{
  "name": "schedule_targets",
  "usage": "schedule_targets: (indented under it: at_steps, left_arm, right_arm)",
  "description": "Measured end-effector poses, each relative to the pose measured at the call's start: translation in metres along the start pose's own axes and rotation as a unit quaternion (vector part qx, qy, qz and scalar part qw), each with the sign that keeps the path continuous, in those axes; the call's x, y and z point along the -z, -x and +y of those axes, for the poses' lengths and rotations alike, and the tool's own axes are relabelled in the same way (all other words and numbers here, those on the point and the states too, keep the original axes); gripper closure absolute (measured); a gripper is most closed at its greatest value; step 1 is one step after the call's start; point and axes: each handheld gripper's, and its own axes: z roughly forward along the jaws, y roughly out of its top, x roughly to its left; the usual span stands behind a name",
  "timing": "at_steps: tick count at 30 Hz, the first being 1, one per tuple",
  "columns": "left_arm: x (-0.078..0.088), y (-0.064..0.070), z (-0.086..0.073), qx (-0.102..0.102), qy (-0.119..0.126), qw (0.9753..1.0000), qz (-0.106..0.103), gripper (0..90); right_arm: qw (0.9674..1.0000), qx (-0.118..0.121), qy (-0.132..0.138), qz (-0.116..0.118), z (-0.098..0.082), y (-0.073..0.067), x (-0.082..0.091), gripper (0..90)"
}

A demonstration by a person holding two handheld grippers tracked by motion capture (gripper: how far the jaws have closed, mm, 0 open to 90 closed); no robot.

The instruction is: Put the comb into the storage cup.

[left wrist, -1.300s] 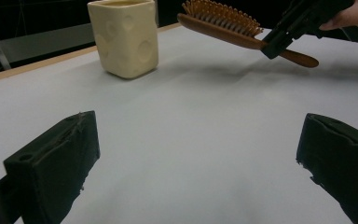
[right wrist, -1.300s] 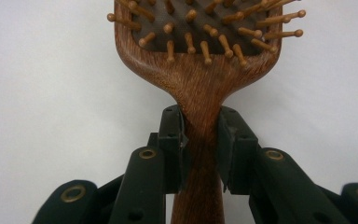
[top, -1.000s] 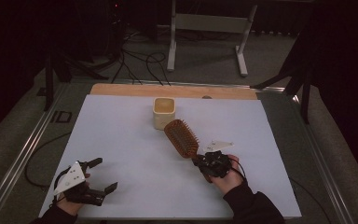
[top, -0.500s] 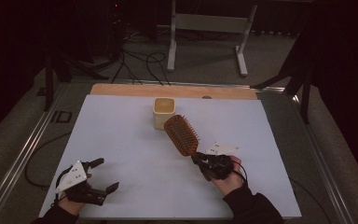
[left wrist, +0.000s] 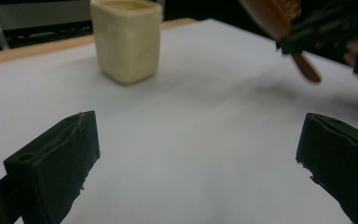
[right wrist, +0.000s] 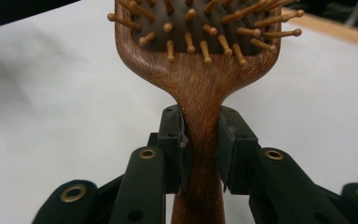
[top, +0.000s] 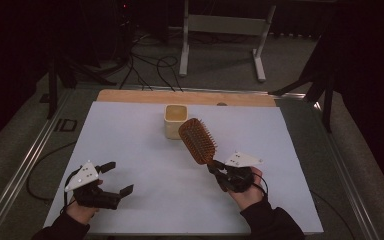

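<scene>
Firmly, the right gripper (top: 219, 171) clamps the hairbrush (top: 197, 140) handle (head toward the cup (top: 175, 120)).

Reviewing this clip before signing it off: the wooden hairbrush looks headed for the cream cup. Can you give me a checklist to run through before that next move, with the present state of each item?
1. Grip: right gripper has its jaws clamped on the hairbrush handle, just below the head: ok.
2. Brush lifted off the white table, head angled towards the cup: ok.
3. Cup upright, mouth open upwards: ok.
4. Cup empty inside: cannot tell.
5. Left gripper open, holding nothing, well apart from the cup and brush: ok.
6. Brush head fits the cup's mouth: cannot tell; it looks about as wide as the opening.
</scene>
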Motion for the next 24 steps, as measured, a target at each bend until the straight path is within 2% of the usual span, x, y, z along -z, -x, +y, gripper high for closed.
schedule_targets:
  at_steps: [4, 6, 7, 9, 10, 14, 16, 17, 18, 22, 24]
  left_arm:
    - [-0.005, 0.003, 0.024, 0.018, 0.014, 0.9997, 0.003, 0.1]
    - [-0.007, 0.005, 0.036, 0.027, 0.022, 0.9994, -0.003, 0.1]
    - [-0.009, 0.006, 0.041, 0.028, 0.024, 0.9993, -0.006, 0.1]
    - [-0.012, 0.009, 0.053, 0.028, 0.029, 0.9992, -0.009, 0.1]
    - [-0.015, 0.011, 0.058, 0.028, 0.03, 0.9991, -0.012, 0.1]
    - [-0.028, 0.019, 0.079, 0.033, 0.024, 0.999, -0.02, 0.1]
    - [-0.035, 0.024, 0.088, 0.028, 0.023, 0.9989, -0.029, 0.1]
    - [-0.039, 0.027, 0.093, 0.024, 0.022, 0.999, -0.029, 0.1]
    - [-0.042, 0.03, 0.097, 0.024, 0.022, 0.9989, -0.034, 0.1]
    - [-0.056, 0.041, 0.112, 0.026, 0.023, 0.9978, -0.056, 0.1]
    - [-0.064, 0.046, 0.117, 0.029, 0.021, 0.9975, -0.06, 0.1]
  right_arm:
    - [0.9999, 0.002, 0.015, 0.001, 0.002, -0.001, 0.004, 73.2]
    - [0.9994, 0.003, 0.035, -0.004, 0.003, -0.003, 0.009, 73.2]
    - [0.9992, 0.003, 0.039, 0.005, 0.005, -0.002, 0.011, 73.2]
    - [0.9988, 0.006, 0.049, -0.003, 0.006, -0.004, 0.014, 73.2]
    - [0.999, 0.002, 0.045, 0.004, 0.007, -0.004, 0.015, 73.2]
    - [0.9987, 0.009, 0.049, -0.005, 0.007, -0.006, 0.016, 73.2]
    - [0.9987, 0.012, 0.049, 0.001, 0.008, -0.006, 0.016, 73.2]
    - [0.9985, 0.012, 0.053, -0.008, 0.008, -0.008, 0.017, 73.2]
    - [0.9986, 0.012, 0.052, -0.005, 0.008, -0.008, 0.017, 73.2]
    - [0.9984, 0.014, 0.055, -0.004, 0.01, -0.008, 0.018, 73.2]
    - [0.9984, 0.011, 0.056, -0.003, 0.009, -0.009, 0.019, 73.2]
